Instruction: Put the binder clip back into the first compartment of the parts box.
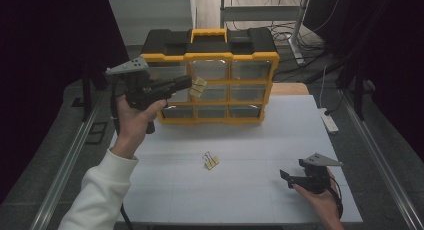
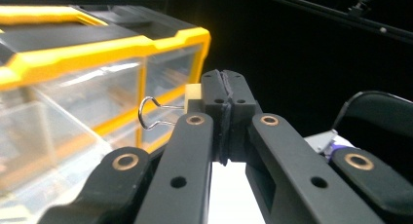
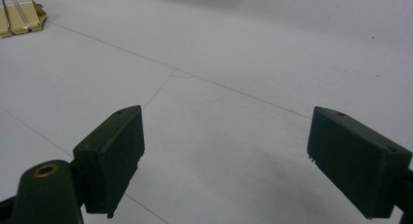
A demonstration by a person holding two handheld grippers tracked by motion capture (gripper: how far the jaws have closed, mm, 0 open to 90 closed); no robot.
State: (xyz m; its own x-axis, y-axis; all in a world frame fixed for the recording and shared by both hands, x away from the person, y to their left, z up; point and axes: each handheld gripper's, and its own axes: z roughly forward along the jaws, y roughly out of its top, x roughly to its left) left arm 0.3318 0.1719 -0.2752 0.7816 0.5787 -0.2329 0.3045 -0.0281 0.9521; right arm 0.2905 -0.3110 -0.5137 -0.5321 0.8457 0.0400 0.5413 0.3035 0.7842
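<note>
High view. Left gripper (image 1: 186,83): raised off the table (image 1: 240,190), jaws clamped on a cream binder clip (image 1: 198,87), held right against the clear drawer fronts of the yellow-and-black organiser (image 1: 210,82); probably lifted there to drop the clip into a drawer, though no drawer looks pulled out. Right gripper (image 1: 286,177): low over the table's near right part, jaws apart, nothing held; likely parked in wait. Second binder clip (image 1: 210,161): flat on the table, well to the left of the right gripper and below the left one; apparently next for collection.

Left gripper view. Jaws pressed together on the cream clip body (image 2: 193,92); wire handle (image 2: 153,113) sticking out to the left of the tips, toward the organiser (image 2: 87,53) just beyond. Pinched by the body, presumably to leave the handles free.

Right gripper view. Right gripper (image 3: 224,160): jaws spread wide, bare white table (image 3: 243,87) between them. Loose clip (image 3: 19,18) far off at upper left, ahead of the left jaw, well apart.
</note>
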